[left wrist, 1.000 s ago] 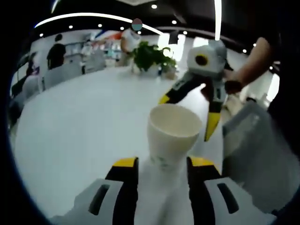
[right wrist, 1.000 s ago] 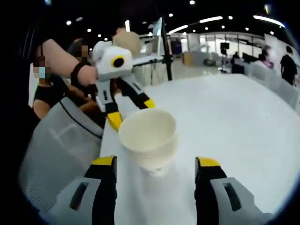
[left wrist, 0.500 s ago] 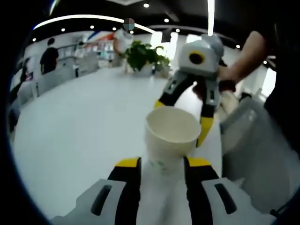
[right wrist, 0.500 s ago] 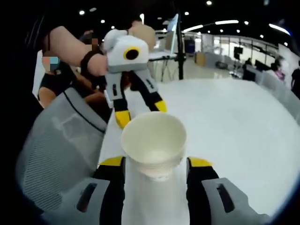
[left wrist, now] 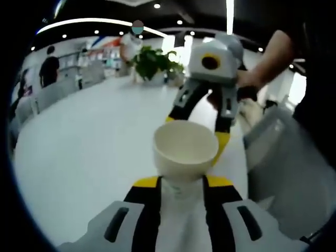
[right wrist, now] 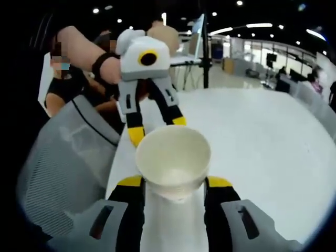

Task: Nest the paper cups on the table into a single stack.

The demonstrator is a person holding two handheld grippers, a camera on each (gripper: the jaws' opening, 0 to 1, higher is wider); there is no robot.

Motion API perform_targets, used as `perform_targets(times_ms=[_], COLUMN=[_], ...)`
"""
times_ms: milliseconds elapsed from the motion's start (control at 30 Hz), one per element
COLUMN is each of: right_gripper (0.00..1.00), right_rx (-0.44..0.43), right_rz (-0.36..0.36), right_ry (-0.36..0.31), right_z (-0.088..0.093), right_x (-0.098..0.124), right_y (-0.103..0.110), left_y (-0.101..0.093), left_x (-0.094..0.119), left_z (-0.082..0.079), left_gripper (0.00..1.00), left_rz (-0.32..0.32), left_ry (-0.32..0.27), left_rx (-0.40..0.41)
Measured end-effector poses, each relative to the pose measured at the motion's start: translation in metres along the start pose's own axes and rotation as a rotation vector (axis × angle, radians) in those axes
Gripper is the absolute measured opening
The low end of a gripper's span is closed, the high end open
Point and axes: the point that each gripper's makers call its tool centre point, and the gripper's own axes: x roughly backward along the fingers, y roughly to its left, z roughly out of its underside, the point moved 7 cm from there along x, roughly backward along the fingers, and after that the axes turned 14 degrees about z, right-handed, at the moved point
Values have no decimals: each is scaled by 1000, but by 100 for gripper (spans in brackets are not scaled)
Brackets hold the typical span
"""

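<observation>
Standing upright between both sets of fingers, 1 paper cup is gripped from 2 sides on the white table; whether it is already a nested stack cannot be told. The left gripper is closed against the cup's lower wall, its fingers narrower than 1 s ago. The right gripper was wide apart 1 s ago and is now clamped on the cup too. Both holds being set, a lift or handover is judged next. A grey mesh chair is seen beside the table edge.
</observation>
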Motion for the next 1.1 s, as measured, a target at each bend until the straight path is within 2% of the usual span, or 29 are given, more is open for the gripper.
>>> perform_targets(times_ms=[300, 500, 833, 1100], right_gripper=[40, 40, 40, 40], right_rx=[-16, -6, 16, -2], right_rz=[6, 18, 46, 68], right_ry=[-12, -14, -22, -33], right_z=[-3, -10, -28, -37], right_x=[4, 5, -6, -18], right_y=[-5, -17, -58, -92], left_y=[3, 15, 52, 95], left_x=[3, 5, 14, 23], left_z=[-6, -15, -31, -44], left_gripper=[28, 28, 27, 26], left_rz=[3, 4, -24, -34], left_ry=[-8, -9, -14, -4], left_rx=[9, 15, 10, -7])
